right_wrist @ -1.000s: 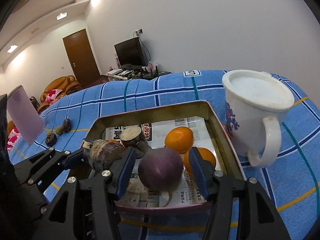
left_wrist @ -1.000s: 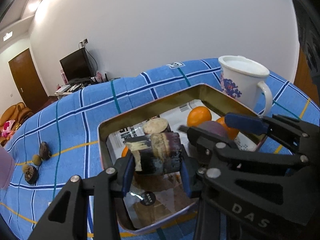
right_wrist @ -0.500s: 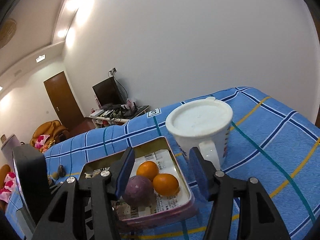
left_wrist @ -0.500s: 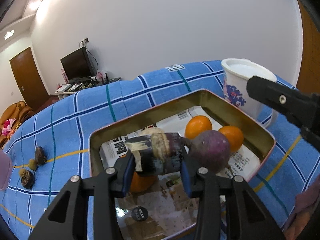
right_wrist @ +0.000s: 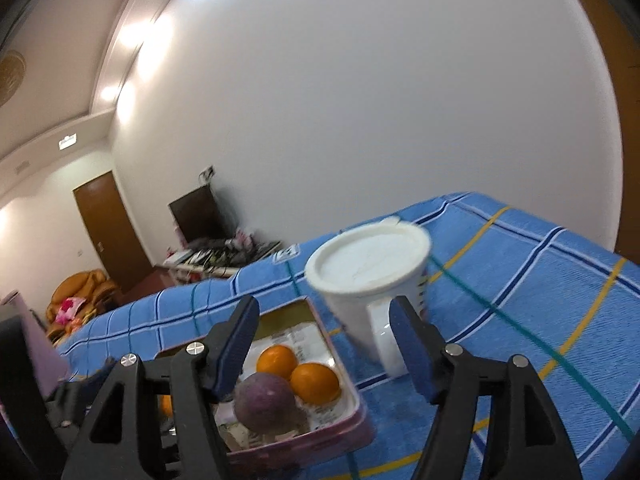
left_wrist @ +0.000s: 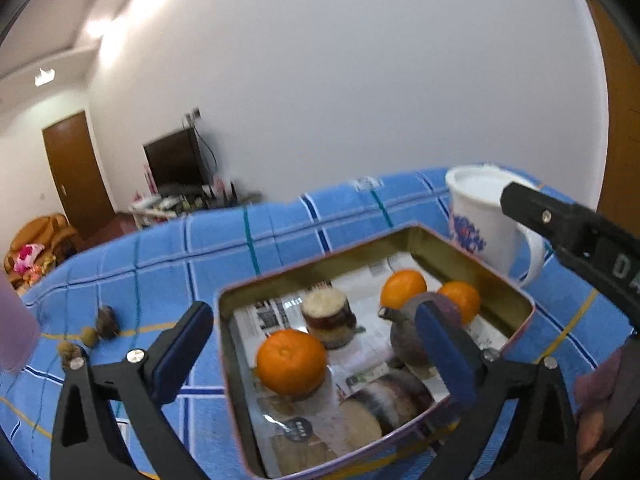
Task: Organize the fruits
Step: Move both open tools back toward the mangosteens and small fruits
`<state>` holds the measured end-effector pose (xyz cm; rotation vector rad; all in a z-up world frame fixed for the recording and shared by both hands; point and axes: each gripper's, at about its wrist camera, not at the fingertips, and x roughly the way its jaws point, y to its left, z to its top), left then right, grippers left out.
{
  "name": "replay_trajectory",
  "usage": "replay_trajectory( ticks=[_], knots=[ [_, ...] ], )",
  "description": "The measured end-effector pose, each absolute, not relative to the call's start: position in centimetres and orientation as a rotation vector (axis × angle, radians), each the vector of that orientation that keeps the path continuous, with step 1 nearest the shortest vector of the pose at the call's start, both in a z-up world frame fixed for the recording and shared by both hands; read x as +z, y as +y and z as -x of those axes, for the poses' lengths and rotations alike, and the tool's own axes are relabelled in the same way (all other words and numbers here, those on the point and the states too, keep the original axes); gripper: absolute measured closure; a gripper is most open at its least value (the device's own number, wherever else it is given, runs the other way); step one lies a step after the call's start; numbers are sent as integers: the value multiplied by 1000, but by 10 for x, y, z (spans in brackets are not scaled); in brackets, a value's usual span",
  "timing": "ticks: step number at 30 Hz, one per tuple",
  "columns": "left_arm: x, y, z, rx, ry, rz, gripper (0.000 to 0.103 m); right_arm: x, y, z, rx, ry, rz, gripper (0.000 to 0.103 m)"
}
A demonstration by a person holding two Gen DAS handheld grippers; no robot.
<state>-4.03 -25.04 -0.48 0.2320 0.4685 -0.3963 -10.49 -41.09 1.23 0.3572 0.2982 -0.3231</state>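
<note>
A gold tin tray (left_wrist: 516, 300) lined with newspaper lies on the blue checked cloth. In it are three oranges (left_wrist: 290, 360) (left_wrist: 402, 288) (left_wrist: 460, 298), a round purple fruit (left_wrist: 404, 344), an upright cut chunk (left_wrist: 328, 316), and a dark chunk with pale ends (left_wrist: 384, 400) lying at the front. My left gripper (left_wrist: 312, 316) hovers over the tray, its jaws opening wide with nothing gripped. My right gripper (right_wrist: 324, 312) is off the tray's right end, its jaws opening with nothing between them. From there the purple fruit (right_wrist: 264, 402) and two oranges (right_wrist: 314, 382) show below it.
A white lidded mug (left_wrist: 480, 216) (right_wrist: 368, 280) stands just right of the tray, behind my right fingers. Several small dark fruits (left_wrist: 106, 322) lie on the cloth to the left. A pink object (left_wrist: 12, 328) sits at the far left edge.
My left jaws went from shut on the dark chunk to wide; the chunk now lies in the tray's front. My right gripper left the purple fruit in the tray and drew back toward the mug.
</note>
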Motion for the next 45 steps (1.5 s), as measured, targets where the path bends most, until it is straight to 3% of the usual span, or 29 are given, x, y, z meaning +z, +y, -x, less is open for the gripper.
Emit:
replay_trajectory(
  ticks=[8,19,20,21,23,26,45],
  knots=[
    [-6,-229,49,-380,477,-260,0,27,-383,128,-390,138,-173,34],
    [9,-167,49,-259,352,-227,0,29,-346,147,-426,64,-66,34],
    [10,-160,47,-249,344,-235,0,30,-344,148,-420,65,-65,31],
    [10,-152,45,-235,332,-247,0,30,-342,148,-404,74,-70,22],
    [11,-138,42,-201,312,-264,0,28,-345,141,-365,129,-117,16],
    [10,-114,34,-166,306,-256,0,18,-346,124,-315,278,-183,16],
    [3,-42,7,-82,338,-168,0,18,-269,78,-292,278,-86,16]
  ],
)
